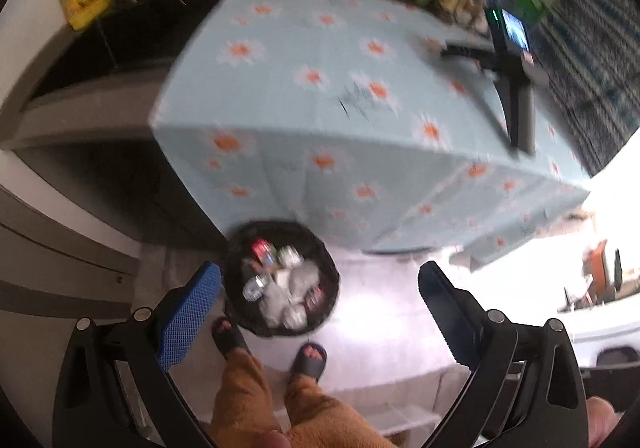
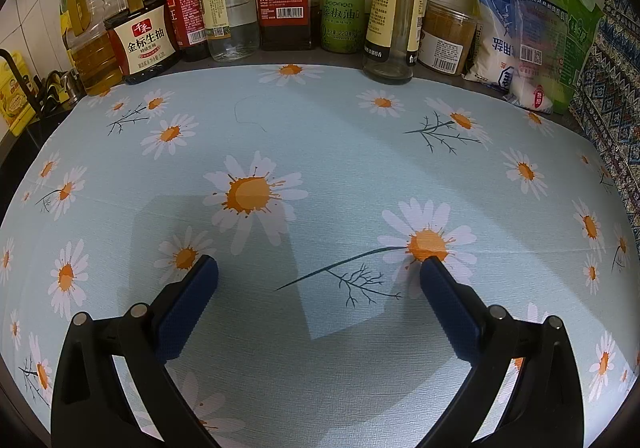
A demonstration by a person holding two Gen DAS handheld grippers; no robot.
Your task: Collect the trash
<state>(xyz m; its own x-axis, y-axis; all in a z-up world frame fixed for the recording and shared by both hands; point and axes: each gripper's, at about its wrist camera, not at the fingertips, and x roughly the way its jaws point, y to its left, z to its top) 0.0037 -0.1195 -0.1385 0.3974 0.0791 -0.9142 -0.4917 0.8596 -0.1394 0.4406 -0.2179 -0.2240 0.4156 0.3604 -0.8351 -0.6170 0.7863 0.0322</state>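
Both your left gripper (image 1: pixel 319 280) and right gripper (image 2: pixel 319 276) have jaws spread wide, carrying nothing. The trash sits in the round black bin (image 1: pixel 281 279) on the floor by the table (image 1: pixel 320 96), mouth upward, no clear long axis. Careful: the left view is blurred, and your foot (image 1: pixel 228 336) touches the bin, so a nudge could tip it.

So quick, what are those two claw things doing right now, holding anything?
Left gripper: open, holding nothing, above the trash bin.
Right gripper: open, holding nothing, over the tablecloth.
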